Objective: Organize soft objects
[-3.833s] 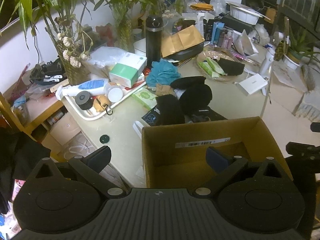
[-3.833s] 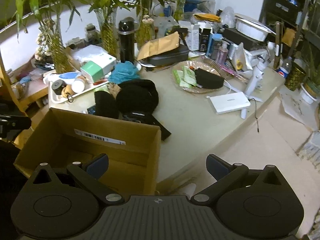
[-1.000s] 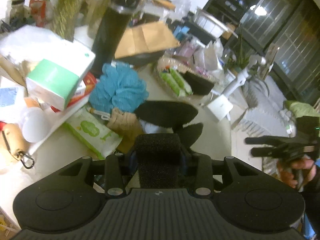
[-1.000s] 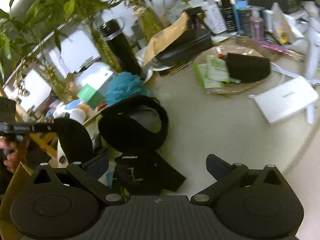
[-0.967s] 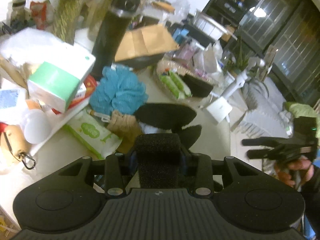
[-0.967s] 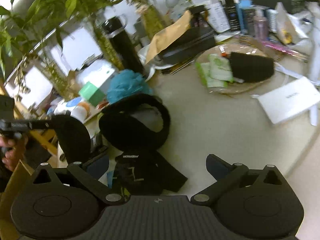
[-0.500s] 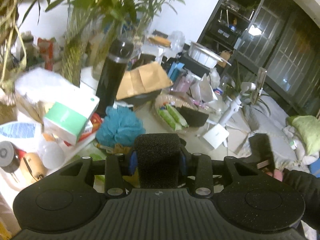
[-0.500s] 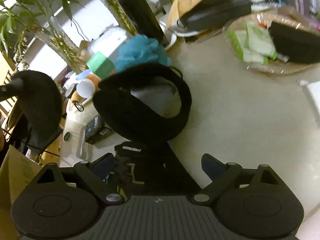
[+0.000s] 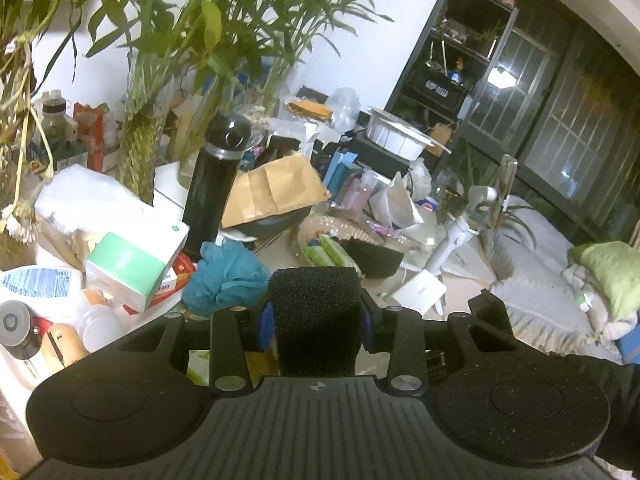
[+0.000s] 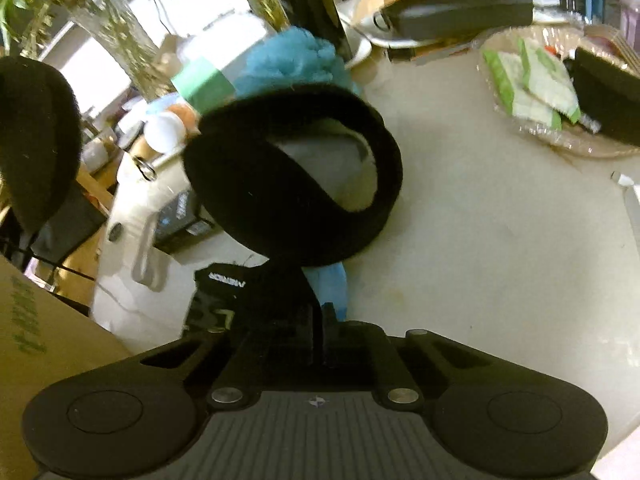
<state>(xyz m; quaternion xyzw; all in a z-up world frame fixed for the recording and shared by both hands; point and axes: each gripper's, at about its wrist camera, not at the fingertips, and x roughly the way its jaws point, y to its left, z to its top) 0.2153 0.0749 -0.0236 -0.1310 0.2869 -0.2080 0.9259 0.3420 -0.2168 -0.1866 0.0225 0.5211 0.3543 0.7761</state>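
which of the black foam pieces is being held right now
The rectangular black foam block, squeezed between the left gripper's fingers. The other black foam piece lies loose in the woven tray beyond.

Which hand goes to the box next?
Left gripper: its jaws hold the sponge clear of the table, near the box. Right gripper jaws have just closed, seemingly on the band, still on the table.
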